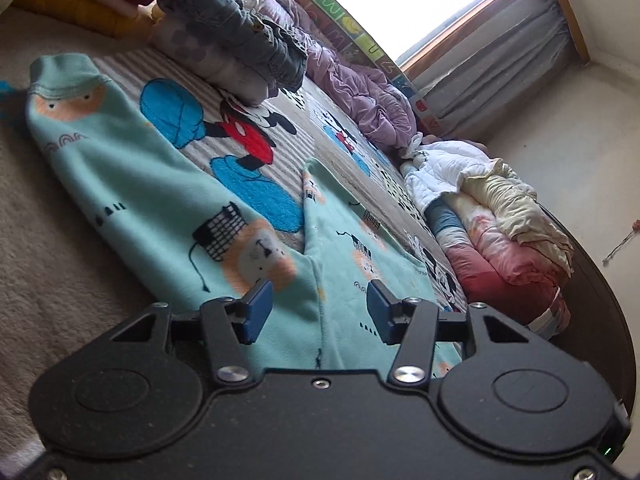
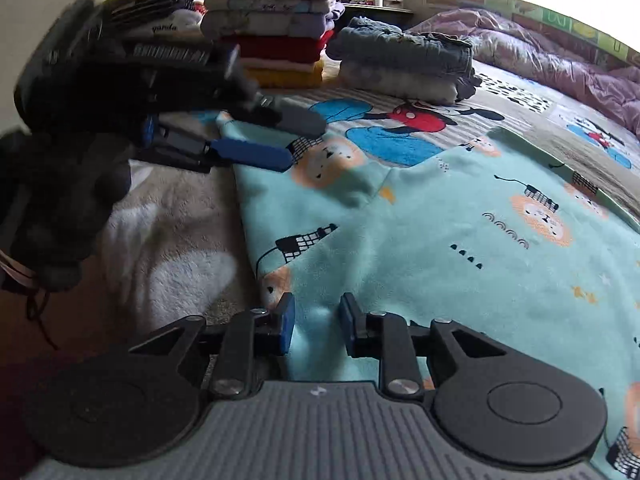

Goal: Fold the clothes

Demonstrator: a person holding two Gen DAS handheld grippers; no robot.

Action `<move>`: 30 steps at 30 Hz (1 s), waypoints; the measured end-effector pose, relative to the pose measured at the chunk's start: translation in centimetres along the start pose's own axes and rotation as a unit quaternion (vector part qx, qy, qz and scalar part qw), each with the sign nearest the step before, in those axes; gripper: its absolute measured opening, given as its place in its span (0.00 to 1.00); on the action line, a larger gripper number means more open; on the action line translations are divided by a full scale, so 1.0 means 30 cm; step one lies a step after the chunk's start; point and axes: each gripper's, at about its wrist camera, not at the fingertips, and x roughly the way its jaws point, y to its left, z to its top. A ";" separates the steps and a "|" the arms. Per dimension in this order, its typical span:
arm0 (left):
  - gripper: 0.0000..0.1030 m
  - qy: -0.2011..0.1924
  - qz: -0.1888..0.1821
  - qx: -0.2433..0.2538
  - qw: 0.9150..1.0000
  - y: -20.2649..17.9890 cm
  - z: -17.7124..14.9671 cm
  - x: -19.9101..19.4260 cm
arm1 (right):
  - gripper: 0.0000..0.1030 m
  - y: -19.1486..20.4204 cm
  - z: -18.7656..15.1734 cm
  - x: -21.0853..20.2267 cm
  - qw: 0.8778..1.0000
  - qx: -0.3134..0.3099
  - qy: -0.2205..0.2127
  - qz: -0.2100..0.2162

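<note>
**Two tools meet over lion-print pyjama bottoms on a bed**

Seen from the left wrist, a beige fleece blanket [image 1: 60, 240] lies to the left of the left tool [image 1: 316, 310]. That tool stands with its blue pads apart and nothing clamped between them; the mint lion-print pyjama bottoms [image 1: 168, 208] lie flat just beneath and ahead of it. One leg runs ahead and to the left, its cuff at the far end; the other runs ahead and to the right. Between the legs shows a cartoon-mouse bedspread [image 1: 248, 148]. Farther ahead sits a folded pile topped with grey denim [image 1: 248, 44], then a rumpled lilac quilt [image 1: 360, 80]. To the right of the tool, bundled bedding [image 1: 500, 220] is heaped at the bed's edge, below a bright window [image 1: 420, 0].

Seen from the right wrist, the left tool [image 2: 280, 140] reaches in from the upper left, blurred, its pads over one leg of the pyjama bottoms [image 2: 440, 240]. The beige blanket [image 2: 172, 232] lies ahead and to the left of the right tool [image 2: 316, 322]. This tool's pads stand a little apart, straddling a raised ridge of the mint fabric near the garment's edge; whether they press on it cannot be told. Far ahead rises a tall stack of folded clothes [image 2: 276, 24], with the denim pile [image 2: 404, 64] just to its right, and the lilac quilt [image 2: 560, 52] beyond at the far right.
</note>
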 end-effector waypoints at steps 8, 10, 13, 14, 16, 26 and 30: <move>0.49 0.023 -0.078 -0.030 0.996 -0.012 0.012 0.124 | 0.26 0.037 0.082 0.063 0.999 -0.009 -0.036 -0.021; 0.49 0.040 -0.085 -0.055 0.994 0.012 0.013 0.179 | 0.26 0.050 0.083 0.112 0.999 -0.006 -0.030 -0.016; 0.36 0.016 -0.039 -0.062 0.997 0.066 0.053 0.205 | 0.27 0.080 0.061 0.150 1.000 -0.015 -0.018 -0.016; 0.31 -0.010 0.001 -0.061 0.998 0.096 0.082 0.190 | 0.27 0.083 0.058 0.149 1.000 -0.012 -0.019 -0.016; 0.21 -0.060 0.044 -0.104 0.992 0.196 0.138 0.139 | 0.27 0.081 0.055 0.145 1.000 -0.008 -0.017 -0.014; 0.12 -0.089 0.019 -0.113 0.989 0.236 0.206 -0.018 | 0.25 0.087 0.119 0.110 0.999 -0.025 0.000 -0.035; 0.22 -0.034 -0.067 -0.141 0.987 0.184 0.163 0.048 | 0.25 0.043 0.185 0.164 0.997 -0.041 -0.014 -0.059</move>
